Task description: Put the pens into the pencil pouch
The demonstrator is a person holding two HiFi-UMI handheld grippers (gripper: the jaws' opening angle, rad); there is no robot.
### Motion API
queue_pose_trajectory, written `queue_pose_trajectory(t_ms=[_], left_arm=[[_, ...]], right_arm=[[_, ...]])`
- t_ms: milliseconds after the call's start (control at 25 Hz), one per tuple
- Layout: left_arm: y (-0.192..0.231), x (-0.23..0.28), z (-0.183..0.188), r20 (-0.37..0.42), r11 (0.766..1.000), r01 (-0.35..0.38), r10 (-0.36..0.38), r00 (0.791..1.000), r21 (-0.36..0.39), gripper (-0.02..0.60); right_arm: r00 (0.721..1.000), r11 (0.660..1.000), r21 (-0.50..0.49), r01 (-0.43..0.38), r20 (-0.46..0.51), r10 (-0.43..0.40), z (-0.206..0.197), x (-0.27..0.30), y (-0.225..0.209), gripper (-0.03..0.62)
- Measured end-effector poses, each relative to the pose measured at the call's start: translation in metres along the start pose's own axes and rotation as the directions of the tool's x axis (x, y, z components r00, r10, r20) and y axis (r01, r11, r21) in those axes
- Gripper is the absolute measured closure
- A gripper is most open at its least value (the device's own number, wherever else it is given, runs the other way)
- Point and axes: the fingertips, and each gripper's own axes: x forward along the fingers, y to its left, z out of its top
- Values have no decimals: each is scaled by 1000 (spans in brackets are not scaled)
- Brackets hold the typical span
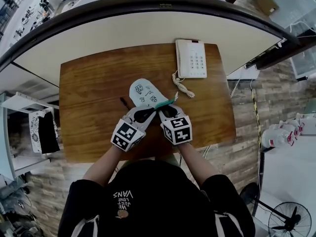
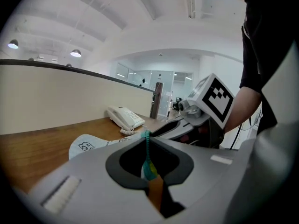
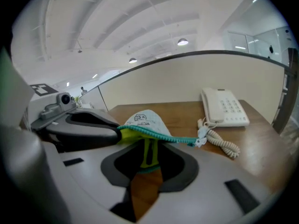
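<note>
Left gripper (image 1: 145,114) and right gripper (image 1: 166,111) pinch white cartoon-print fabric pouch (image 1: 142,91) at its teal-zippered mouth, opening it; next: free one, grab thin dark pen (image 1: 124,102).

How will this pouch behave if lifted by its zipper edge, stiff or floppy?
Probably floppy: the pouch looks like thin fabric, its zipper edge curving limply between left gripper and right gripper. Likely light, since it lies flat. It shouldn't roll but may slide on the smooth table.
</note>
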Motion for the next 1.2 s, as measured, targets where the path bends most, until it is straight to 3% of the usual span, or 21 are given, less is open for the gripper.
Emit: queue_pose_trajectory(t_ms=[320,640,960,1200], left_arm=[[28,1,11,8,999,-27,27,1000,-40,552],[59,-3,17,-3,999,-18,18,1000,-26,552],[83,-20,10,-30,1000,-14,14,999,-7,551],[97,-33,2,-49,1000,-11,11,999,3,551]], right_arm=[[995,997,54,62,73,-66,-9,-27,4,519],[999,997,63,52,0,-52,-49,-13,42,519],[1000,998,-56,-6,-7,6,-55,27,94,519],[995,986,-166,-5,-100,-12,-59,61,110,508]])
